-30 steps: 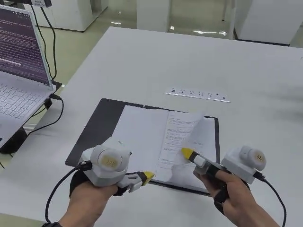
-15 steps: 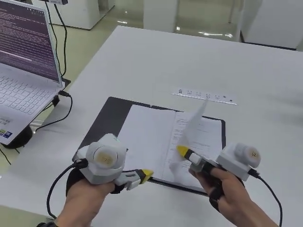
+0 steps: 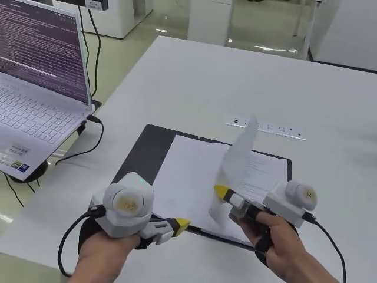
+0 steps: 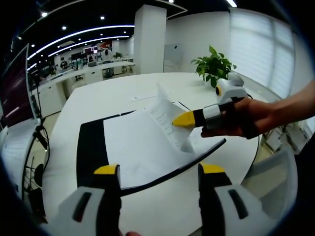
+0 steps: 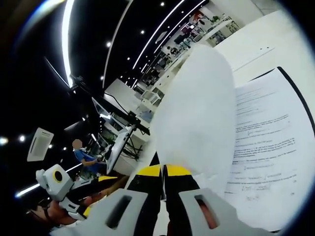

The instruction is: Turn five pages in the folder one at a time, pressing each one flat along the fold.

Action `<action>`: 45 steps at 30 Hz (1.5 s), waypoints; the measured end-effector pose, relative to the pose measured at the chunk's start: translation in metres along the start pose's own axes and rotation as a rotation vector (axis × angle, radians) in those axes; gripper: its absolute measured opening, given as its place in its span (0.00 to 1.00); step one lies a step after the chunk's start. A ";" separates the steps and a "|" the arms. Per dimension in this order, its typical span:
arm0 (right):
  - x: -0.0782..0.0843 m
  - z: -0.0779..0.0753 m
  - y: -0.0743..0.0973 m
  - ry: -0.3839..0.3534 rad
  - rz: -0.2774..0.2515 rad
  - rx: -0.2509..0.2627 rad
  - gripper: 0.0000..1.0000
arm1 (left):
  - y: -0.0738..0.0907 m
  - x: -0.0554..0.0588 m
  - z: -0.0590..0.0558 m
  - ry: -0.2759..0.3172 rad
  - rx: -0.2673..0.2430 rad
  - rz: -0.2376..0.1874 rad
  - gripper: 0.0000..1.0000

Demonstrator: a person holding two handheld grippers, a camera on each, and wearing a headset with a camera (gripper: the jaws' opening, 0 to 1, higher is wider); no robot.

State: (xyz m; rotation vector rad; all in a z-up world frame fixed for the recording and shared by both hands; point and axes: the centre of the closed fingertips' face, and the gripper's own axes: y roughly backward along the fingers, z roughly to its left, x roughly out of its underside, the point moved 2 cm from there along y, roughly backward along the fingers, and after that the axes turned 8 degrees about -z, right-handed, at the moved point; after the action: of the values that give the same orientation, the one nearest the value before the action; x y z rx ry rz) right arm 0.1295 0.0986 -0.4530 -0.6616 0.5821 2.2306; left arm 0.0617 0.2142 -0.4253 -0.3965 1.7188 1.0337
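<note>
The black folder (image 3: pixel 136 158) lies open on the white table, its left page (image 3: pixel 185 174) blank. My right gripper (image 3: pixel 221 191) is shut on the lower edge of one sheet (image 3: pixel 238 156), which stands nearly upright over the fold. In the right gripper view the yellow fingertips (image 5: pixel 150 171) pinch that sheet (image 5: pixel 197 108), and the printed page (image 5: pixel 268 142) lies flat beyond it. My left gripper (image 3: pixel 179 224) hovers open at the folder's near edge and holds nothing. The left gripper view has its own jaws apart (image 4: pixel 160 169) over the folder (image 4: pixel 91 147), with the right gripper (image 4: pixel 186 119) holding the sheet (image 4: pixel 167 115).
An open laptop (image 3: pixel 35 76) stands at the left, its cable (image 3: pixel 88 147) running across the table's corner. A white socket strip (image 3: pixel 271 127) is set in the table behind the folder. The table's near edge runs just below my hands.
The right gripper has raised the sheet from a low curl to nearly upright and moved it leftward. The left gripper has stayed at the folder's near edge.
</note>
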 end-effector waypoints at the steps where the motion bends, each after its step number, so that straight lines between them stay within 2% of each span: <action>1: 0.001 0.002 -0.002 0.000 0.004 -0.002 0.00 | 0.001 0.000 0.001 0.000 -0.002 0.000 0.63; 8: 0.013 0.014 -0.019 0.008 0.033 -0.023 0.00 | 0.009 0.004 0.009 0.003 -0.018 0.005 0.64; 15: 0.027 0.021 -0.034 0.007 0.063 -0.035 0.00 | 0.018 0.003 0.022 0.028 -0.044 -0.014 0.65; 27: 0.049 0.030 -0.058 -0.011 0.113 -0.053 0.00 | 0.023 0.004 0.029 0.056 -0.065 -0.033 0.65; 37: 0.064 0.032 -0.073 -0.029 0.152 -0.051 0.00 | 0.023 0.006 0.031 0.074 -0.070 -0.032 0.65; 45: 0.076 0.026 -0.082 -0.063 0.185 -0.032 0.00 | 0.023 0.009 0.036 0.088 -0.083 -0.031 0.63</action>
State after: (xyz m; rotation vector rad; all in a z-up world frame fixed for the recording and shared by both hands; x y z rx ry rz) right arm 0.1375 0.2044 -0.4963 -0.5712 0.5984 2.4275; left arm 0.0635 0.2579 -0.4262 -0.5270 1.7468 1.0811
